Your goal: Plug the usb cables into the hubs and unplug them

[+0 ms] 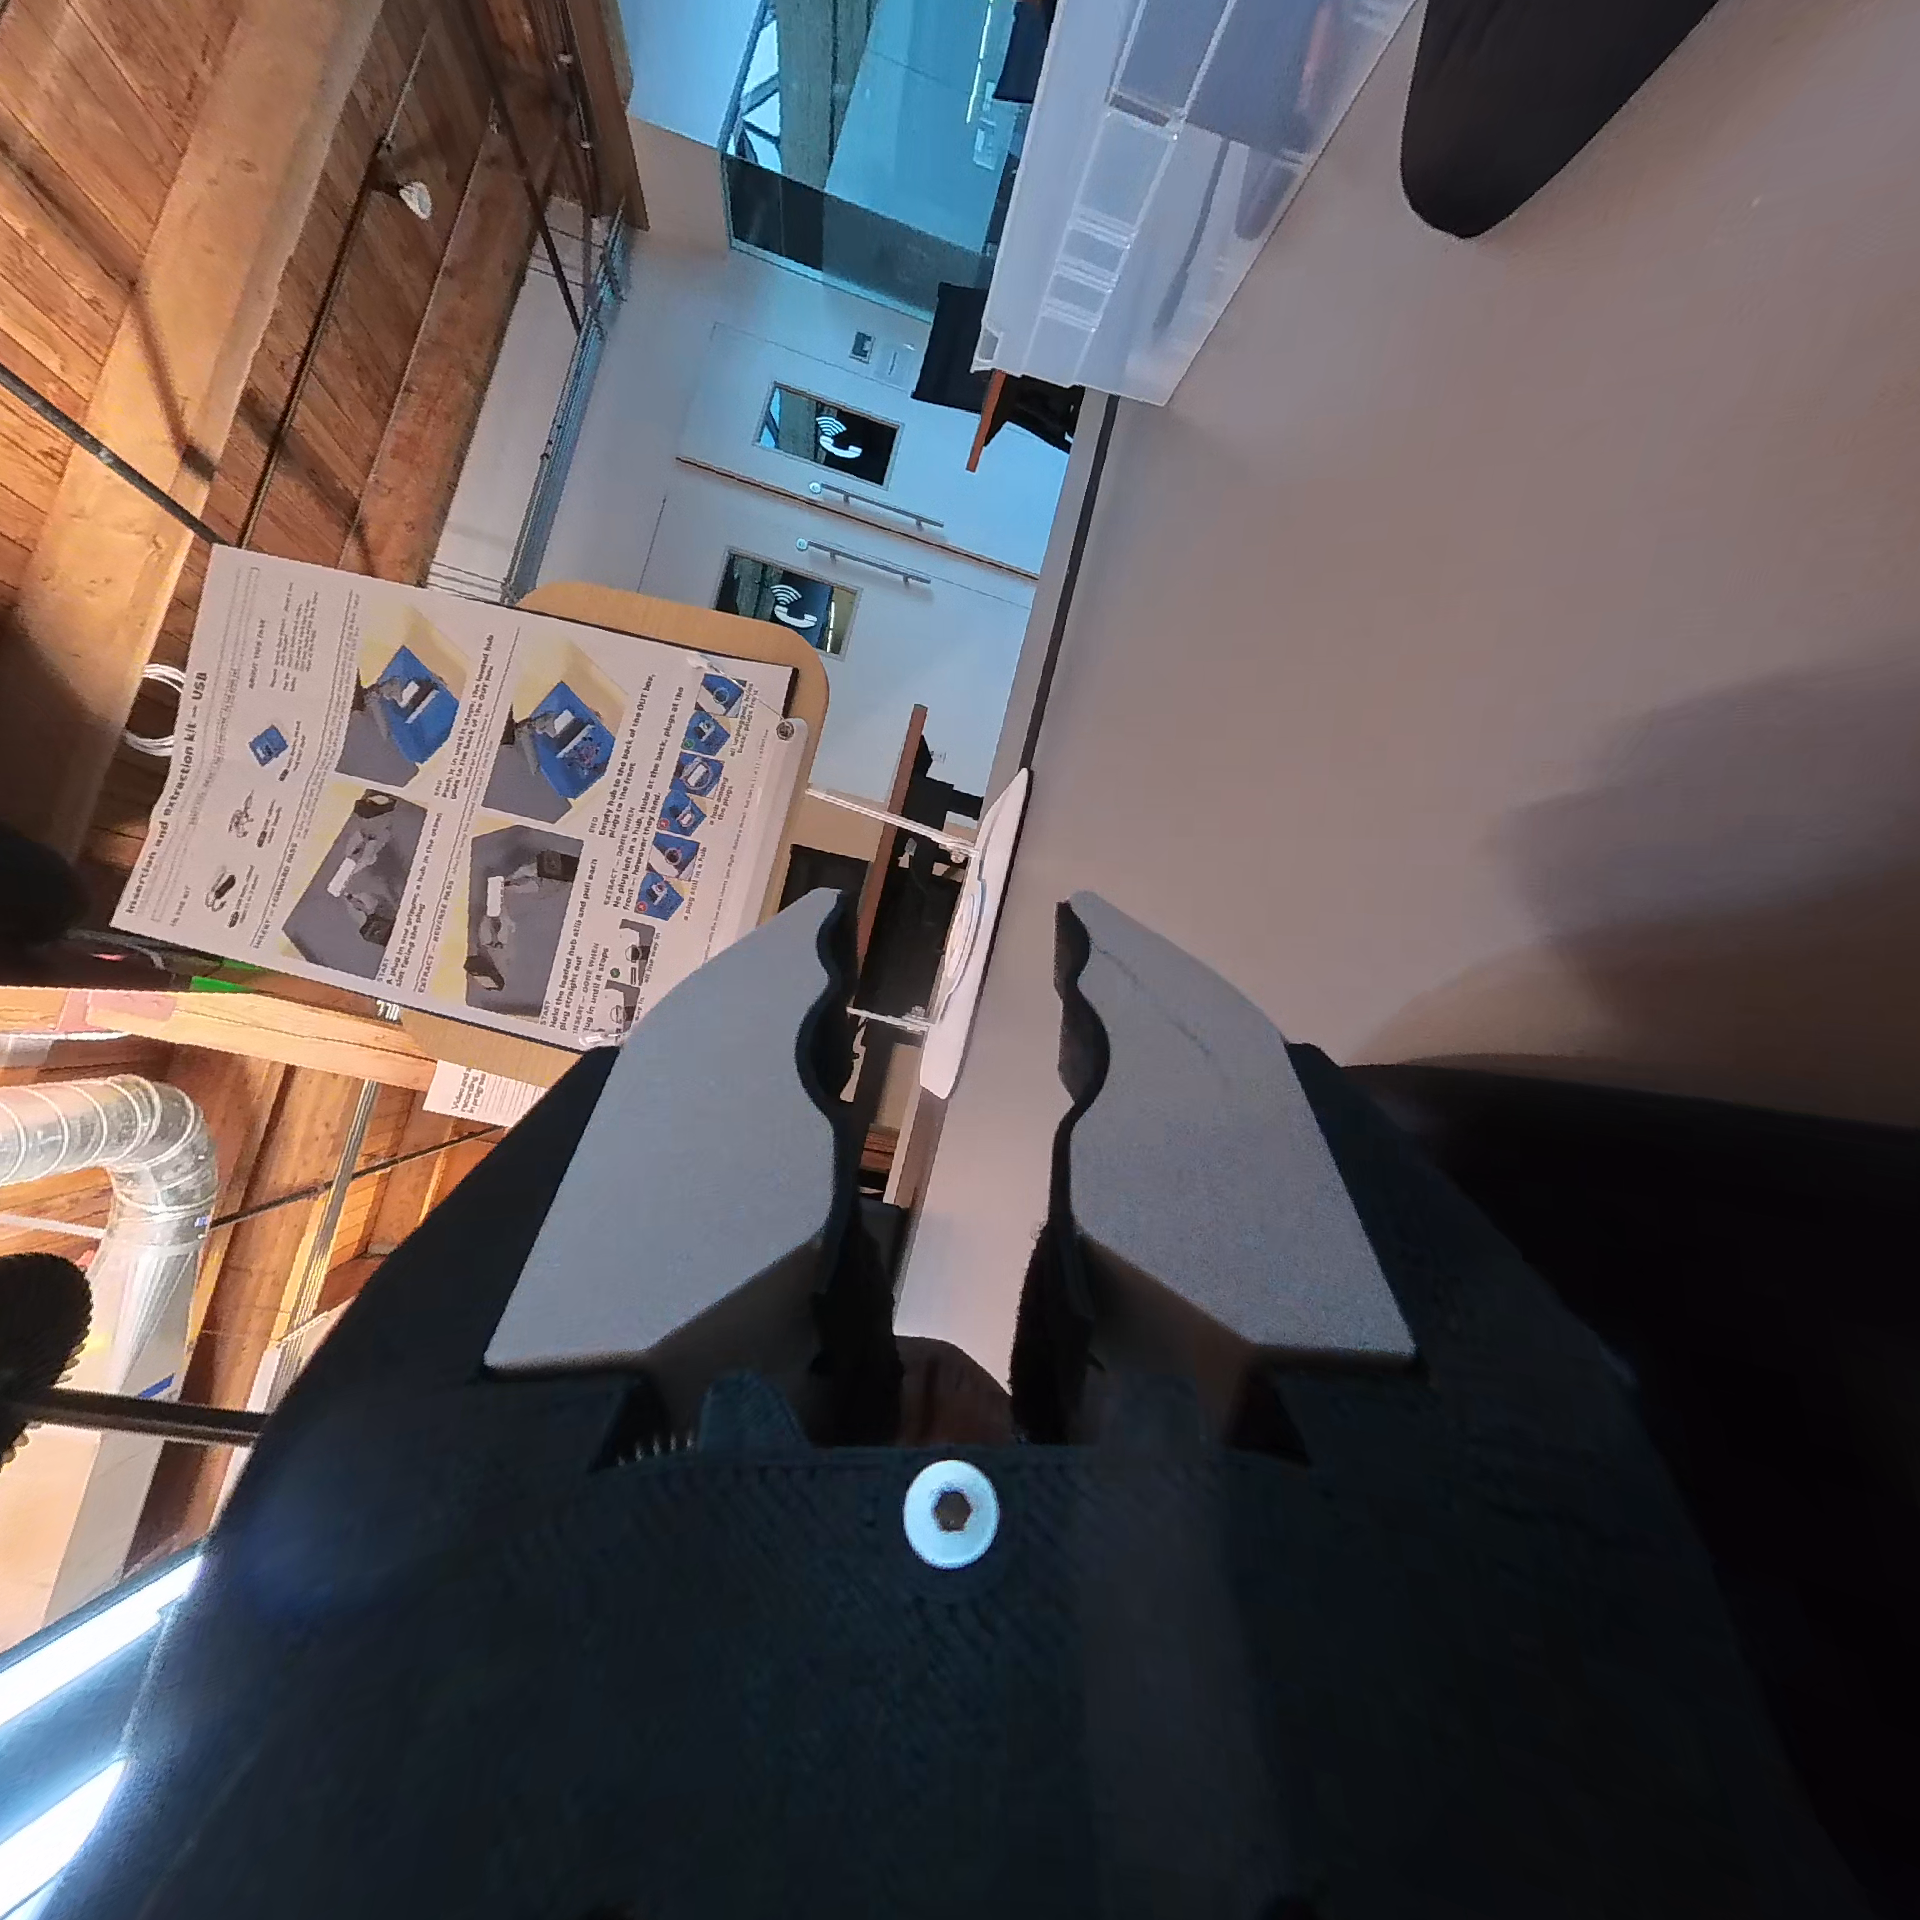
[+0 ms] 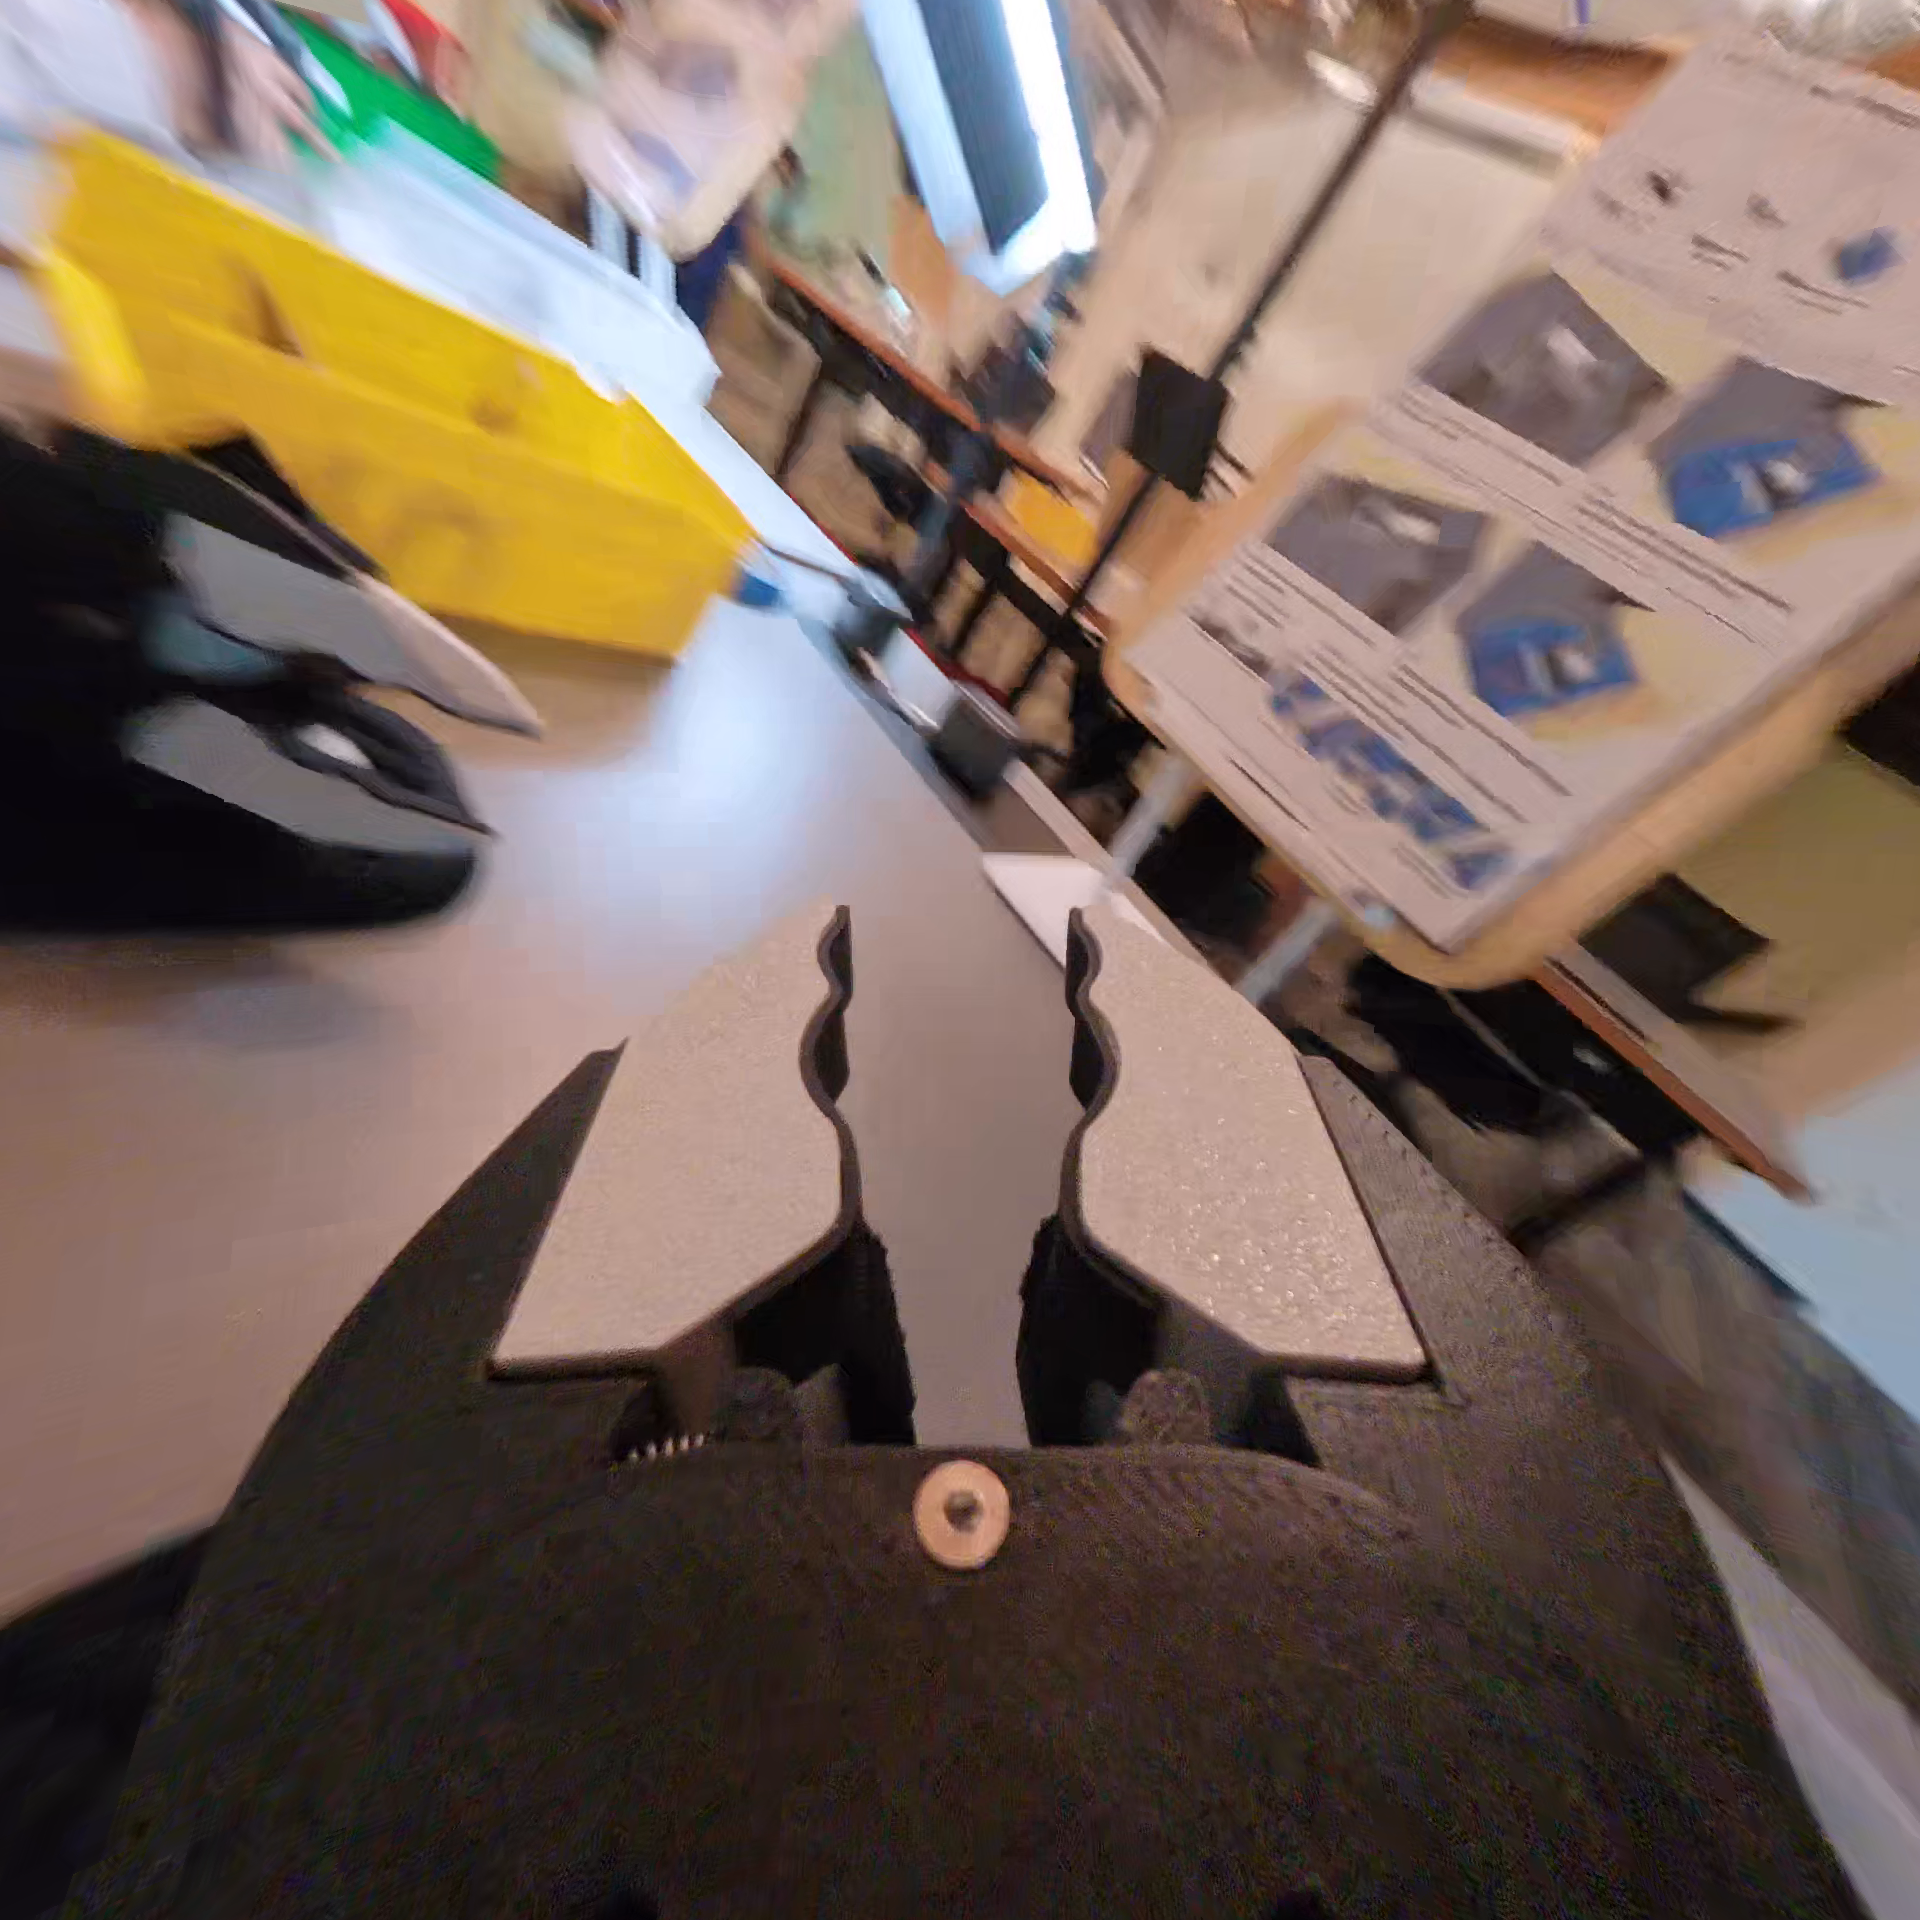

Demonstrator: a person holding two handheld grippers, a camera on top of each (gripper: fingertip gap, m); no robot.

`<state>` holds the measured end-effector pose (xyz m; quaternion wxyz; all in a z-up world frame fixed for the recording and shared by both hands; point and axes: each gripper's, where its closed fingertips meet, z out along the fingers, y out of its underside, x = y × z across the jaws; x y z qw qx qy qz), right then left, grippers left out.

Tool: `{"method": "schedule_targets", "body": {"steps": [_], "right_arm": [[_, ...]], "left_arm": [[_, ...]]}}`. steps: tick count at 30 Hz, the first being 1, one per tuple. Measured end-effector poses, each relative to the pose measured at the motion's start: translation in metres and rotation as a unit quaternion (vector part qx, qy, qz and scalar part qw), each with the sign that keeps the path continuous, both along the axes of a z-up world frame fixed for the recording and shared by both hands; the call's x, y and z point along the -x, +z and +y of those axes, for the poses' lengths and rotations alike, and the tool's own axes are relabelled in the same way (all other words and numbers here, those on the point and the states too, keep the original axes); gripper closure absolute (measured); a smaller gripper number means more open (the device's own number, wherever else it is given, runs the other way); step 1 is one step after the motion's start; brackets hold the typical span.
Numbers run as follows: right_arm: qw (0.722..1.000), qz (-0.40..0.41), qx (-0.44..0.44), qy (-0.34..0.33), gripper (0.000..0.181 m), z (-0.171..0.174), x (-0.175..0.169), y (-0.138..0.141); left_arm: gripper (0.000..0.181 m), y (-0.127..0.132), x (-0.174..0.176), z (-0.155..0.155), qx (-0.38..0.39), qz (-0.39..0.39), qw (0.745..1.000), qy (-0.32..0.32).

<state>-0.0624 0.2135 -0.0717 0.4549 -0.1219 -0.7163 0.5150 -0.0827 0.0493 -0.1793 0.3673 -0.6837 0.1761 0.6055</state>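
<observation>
Facing a printed instruction sheet [image 1: 457, 800], left gripper [image 1: 951, 925] & right gripper [image 2: 956, 935] fingers spread, empty.

USB cables, hubs: your left wrist view gives you nothing to log under either heading.

Possible entry, right wrist view only, heavily blurred:
- Small blue piece [image 2: 756, 588], lying on the table [image 2: 644, 790] near its far edge, just past the corner of the yellow bin [image 2: 436, 436].
- Thin dark cord [image 2: 816, 561], running from the blue piece toward the far edge.
- Small dark block [image 2: 871, 621], at the cord's other end.

You cannot tell whether these are a cable and a hub, or whether they are plugged together.
</observation>
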Motion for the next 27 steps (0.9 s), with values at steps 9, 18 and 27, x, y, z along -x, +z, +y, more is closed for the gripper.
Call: {"method": "schedule_targets", "body": {"steps": [9,18,27], "right_arm": [[0.994,0.012,0.086,0.069,0.146,-0.066,-0.013,-0.067],[0.989,0.010,0.120,0.089,0.145,-0.063,-0.015,-0.065],[0.992,0.007,0.076,0.098,0.145,-0.072,-0.016,-0.074]], "left_arm": [[0.145,0.010,0.004,-0.006,-0.045,-0.021,0.999,0.009],[0.144,0.100,0.035,-0.101,-0.301,-0.156,0.930,0.139],[0.131,0.049,0.110,-0.296,-0.316,-0.499,0.717,0.371]]}}
